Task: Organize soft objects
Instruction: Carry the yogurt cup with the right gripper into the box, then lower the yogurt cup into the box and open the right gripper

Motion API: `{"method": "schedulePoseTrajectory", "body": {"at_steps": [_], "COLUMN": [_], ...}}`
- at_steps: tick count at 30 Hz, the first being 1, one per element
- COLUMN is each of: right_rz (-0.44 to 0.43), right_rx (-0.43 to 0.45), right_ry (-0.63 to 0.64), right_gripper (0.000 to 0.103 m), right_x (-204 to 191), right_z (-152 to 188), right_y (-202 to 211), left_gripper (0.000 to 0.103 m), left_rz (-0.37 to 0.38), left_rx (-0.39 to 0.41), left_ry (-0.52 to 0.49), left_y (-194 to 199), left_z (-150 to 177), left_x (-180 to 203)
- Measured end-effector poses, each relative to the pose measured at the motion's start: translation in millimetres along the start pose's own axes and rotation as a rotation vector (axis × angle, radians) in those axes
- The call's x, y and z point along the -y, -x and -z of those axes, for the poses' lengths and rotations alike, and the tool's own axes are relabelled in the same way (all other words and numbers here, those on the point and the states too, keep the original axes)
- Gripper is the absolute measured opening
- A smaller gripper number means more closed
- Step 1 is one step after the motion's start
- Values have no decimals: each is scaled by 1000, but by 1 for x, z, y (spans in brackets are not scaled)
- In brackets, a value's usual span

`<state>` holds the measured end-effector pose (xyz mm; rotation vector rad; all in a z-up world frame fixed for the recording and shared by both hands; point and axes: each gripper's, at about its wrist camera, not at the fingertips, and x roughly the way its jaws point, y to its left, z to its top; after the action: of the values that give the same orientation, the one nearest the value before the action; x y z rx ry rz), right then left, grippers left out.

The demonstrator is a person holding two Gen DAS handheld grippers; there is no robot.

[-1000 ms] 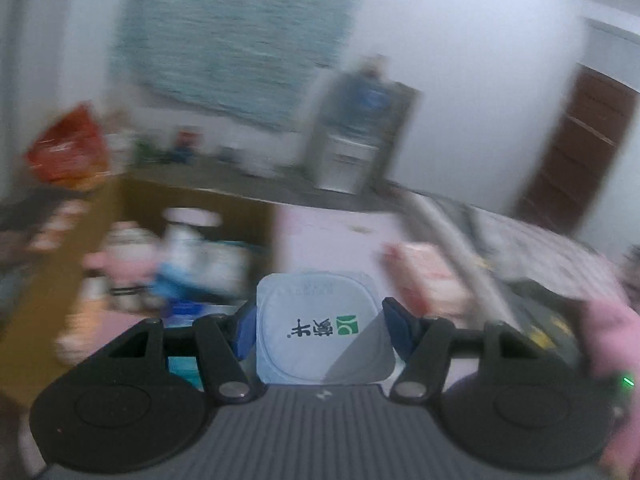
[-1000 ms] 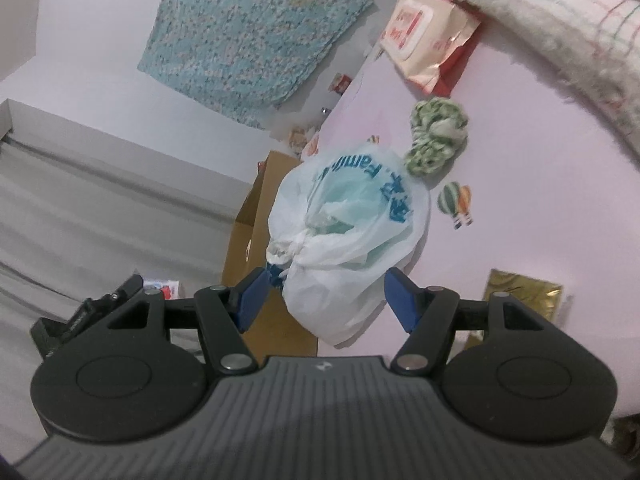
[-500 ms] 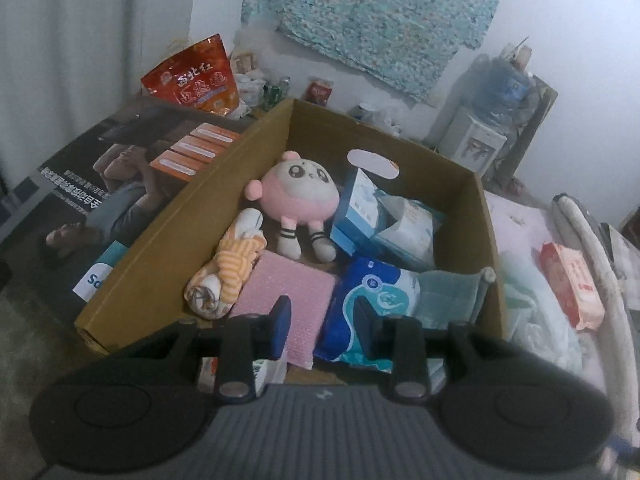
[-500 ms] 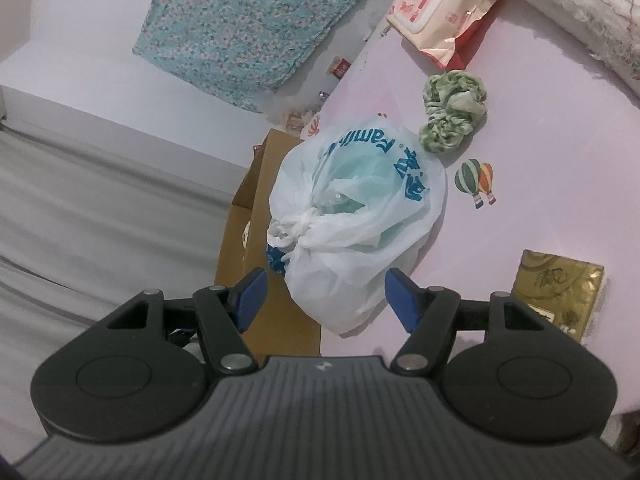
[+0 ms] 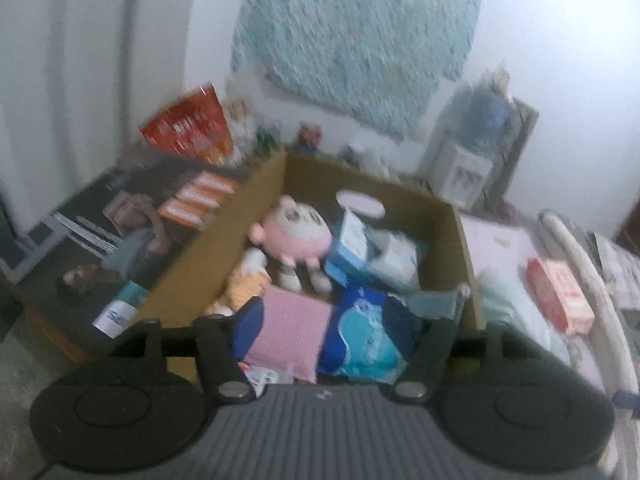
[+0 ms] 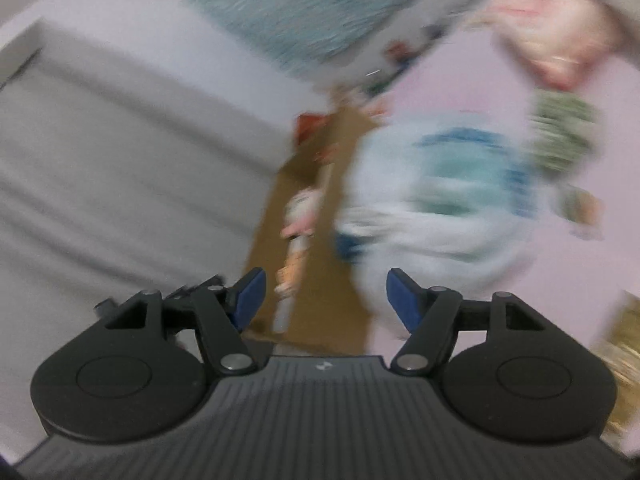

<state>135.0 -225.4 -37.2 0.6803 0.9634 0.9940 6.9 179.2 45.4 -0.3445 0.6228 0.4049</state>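
A brown cardboard box [image 5: 464,248] holds a pink plush toy [image 5: 296,232], a pink cloth [image 5: 290,332], a blue pack [image 5: 368,340], light blue packs [image 5: 376,256] and a striped orange-white item [image 5: 248,284]. My left gripper [image 5: 328,332] is open and empty above the box's near edge. My right gripper [image 6: 324,296] is open and empty, near a tied white plastic bag [image 6: 440,216] lying on the pink bed sheet [image 6: 472,92] beside the box [image 6: 304,208]. A green knitted item [image 6: 564,140] lies past the bag. Both views are blurred.
A pink wipes pack [image 5: 560,296] lies on the bed right of the box, also in the right wrist view [image 6: 556,48]. A red snack bag [image 5: 188,128] and a dark printed carton [image 5: 120,240] stand left. A gold packet [image 6: 620,356] lies at the right.
My left gripper let go of the white pack it held, swung over the box and has opened wider. My right gripper has shifted left toward the box, still open.
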Motion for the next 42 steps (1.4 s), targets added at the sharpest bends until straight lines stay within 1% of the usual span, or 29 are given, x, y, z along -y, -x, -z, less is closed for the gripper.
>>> {"method": "schedulePoseTrajectory", "body": {"at_steps": [1, 3, 4, 5, 6, 8, 11, 13, 14, 15, 16, 18, 19, 22, 26, 30, 31, 32, 34, 35, 37, 39, 42], "right_rz": [-24, -69, -89, -102, -91, -42, 68, 137, 185, 211, 231, 291, 308, 310, 343, 342, 342, 341, 337, 334, 336, 332, 319], "right_rx": [-35, -134, -190, -248, -302, -410, -542, -606, -639, -665, -685, -696, -706, -733, -757, -780, -780, -779, -776, -774, -767, -755, -722], "right_ry": [22, 48, 51, 50, 41, 38, -2, -28, -52, -63, -66, -74, -79, -119, -98, -96, -97, -92, -77, -67, -44, -5, 37], "right_gripper": [71, 77, 78, 80, 81, 81, 81, 81, 81, 81, 81, 81, 81, 81, 81, 80, 79, 75, 62, 50, 44, 24, 15], "right_x": [-13, -43, -55, -66, -75, -89, -94, -90, -84, -79, -76, -67, -63, -52, -48, -48, -48, -49, -52, -54, -57, -62, -71], "right_z": [-5, -17, -20, -23, -24, -22, -14, -4, 1, 4, 7, 11, 12, 16, 23, 30, 31, 31, 33, 33, 34, 34, 32], "right_y": [-16, -59, -83, -109, -136, -189, -261, -298, -317, -331, -342, -360, -367, -381, -392, -396, -397, -396, -395, -394, -393, -388, -379], "left_gripper": [75, 80, 83, 86, 87, 87, 87, 87, 87, 87, 87, 87, 86, 86, 86, 86, 86, 86, 86, 86, 86, 86, 86], "left_rz": [-15, -59, -85, -109, -121, -142, -162, -181, -191, -200, -206, -207, -206, -207, -205, -197, -197, -195, -190, -187, -185, -183, -178], "left_rx": [27, 83, 107, 130, 145, 169, 190, 203, 208, 215, 224, 232, 232, 228, 221, 215, 216, 216, 214, 212, 208, 205, 204], "left_ry": [2, 5, 6, 14, 25, 63, 103, 117, 122, 129, 139, 160, 172, 198, 222, 237, 239, 243, 247, 247, 247, 251, 259], "left_y": [6, 18, 23, 28, 31, 37, 43, 46, 47, 48, 49, 52, 52, 53, 52, 52, 52, 52, 52, 51, 50, 50, 51], "left_z": [2, 6, 8, 11, 12, 17, 20, 23, 24, 26, 28, 31, 33, 38, 41, 45, 45, 45, 47, 47, 49, 51, 53], "left_x": [-1, -5, -7, -11, -15, -27, -44, -54, -58, -63, -68, -78, -83, -95, -105, -112, -112, -113, -115, -115, -116, -116, -117]}}
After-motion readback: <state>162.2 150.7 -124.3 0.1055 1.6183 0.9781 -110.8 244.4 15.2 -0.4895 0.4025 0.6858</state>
